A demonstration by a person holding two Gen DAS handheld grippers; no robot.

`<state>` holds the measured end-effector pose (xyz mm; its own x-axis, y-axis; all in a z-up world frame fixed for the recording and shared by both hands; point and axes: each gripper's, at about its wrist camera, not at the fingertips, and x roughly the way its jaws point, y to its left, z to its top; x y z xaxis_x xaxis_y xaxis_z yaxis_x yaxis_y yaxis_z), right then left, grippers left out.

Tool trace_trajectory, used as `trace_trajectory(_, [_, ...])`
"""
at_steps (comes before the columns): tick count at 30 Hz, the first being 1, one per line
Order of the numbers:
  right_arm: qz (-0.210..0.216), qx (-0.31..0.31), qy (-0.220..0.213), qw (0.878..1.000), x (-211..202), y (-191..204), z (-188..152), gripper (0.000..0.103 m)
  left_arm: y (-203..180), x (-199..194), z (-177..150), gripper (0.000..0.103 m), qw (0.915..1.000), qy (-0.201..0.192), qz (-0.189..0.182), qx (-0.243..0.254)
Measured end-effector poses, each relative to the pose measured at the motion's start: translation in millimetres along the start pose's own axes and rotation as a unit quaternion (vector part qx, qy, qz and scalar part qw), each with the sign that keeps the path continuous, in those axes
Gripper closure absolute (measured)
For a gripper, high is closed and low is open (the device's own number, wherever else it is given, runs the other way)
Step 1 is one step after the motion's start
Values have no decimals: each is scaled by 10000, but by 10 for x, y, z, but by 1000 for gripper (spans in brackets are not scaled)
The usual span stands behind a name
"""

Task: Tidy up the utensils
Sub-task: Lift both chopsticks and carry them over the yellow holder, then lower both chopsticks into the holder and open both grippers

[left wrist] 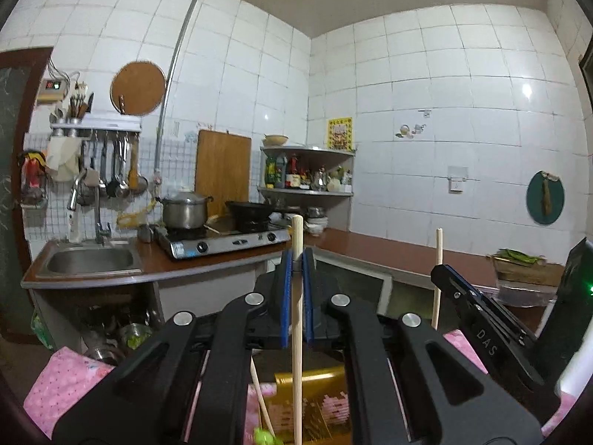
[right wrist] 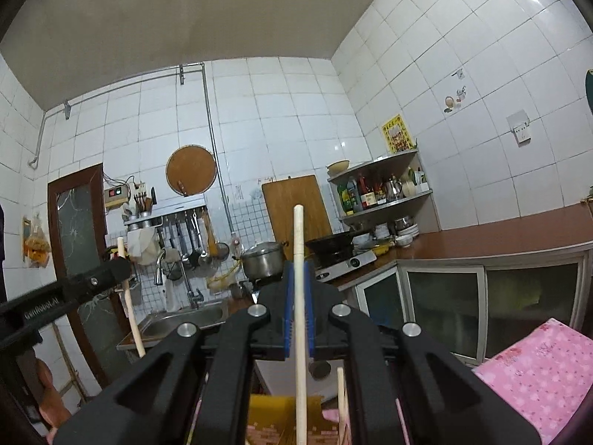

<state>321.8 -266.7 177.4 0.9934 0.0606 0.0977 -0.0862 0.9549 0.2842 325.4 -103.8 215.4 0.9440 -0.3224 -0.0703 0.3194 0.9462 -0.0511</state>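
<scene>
Each gripper is clamped on one wooden chopstick held upright, well above the pink-clothed worktop (right wrist: 537, 371). The left gripper (left wrist: 296, 263) pinches its chopstick (left wrist: 296, 319) between the blue pads, the long axis vertical; the right gripper (right wrist: 299, 274) pinches its own chopstick (right wrist: 299, 296) likewise. A gold box (left wrist: 318, 400) lies directly below both, with neither hand clearly nearer.

Air ahead of both grippers open up to tiled walls. Right gripper (left wrist: 441, 272) w/ its chopstick (left wrist: 438, 244) close on right of left gripper (left wrist: 297, 259). Below: gold basket (left wrist: 315, 400) on pink cloth (left wrist: 63, 382). Brown counter (left wrist: 389, 250) bare btwn stove (left wrist: 222, 241) & cutting board w/ greens (left wrist: 526, 267).
</scene>
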Motion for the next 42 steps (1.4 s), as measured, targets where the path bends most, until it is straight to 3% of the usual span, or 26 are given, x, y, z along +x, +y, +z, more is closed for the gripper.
trace_trajectory(13, [-190, 62, -121, 9997, 332, -183, -324, 97, 18, 447, -436, 99, 9998, 90, 62, 155])
trace_trajectory(20, [-96, 69, -311, 9994, 317, -110, -218, 97, 114, 482, -460, 99, 9999, 135, 81, 68])
trace_trajectory(34, [51, -353, 173, 9992, 329, -203, -759, 97, 243, 546, -864, 98, 9984, 549, 54, -130])
trace_trajectory(42, [-30, -625, 764, 9951, 162, -197, -1011, 97, 311, 531, -1082, 98, 9953, 927, -4, -277])
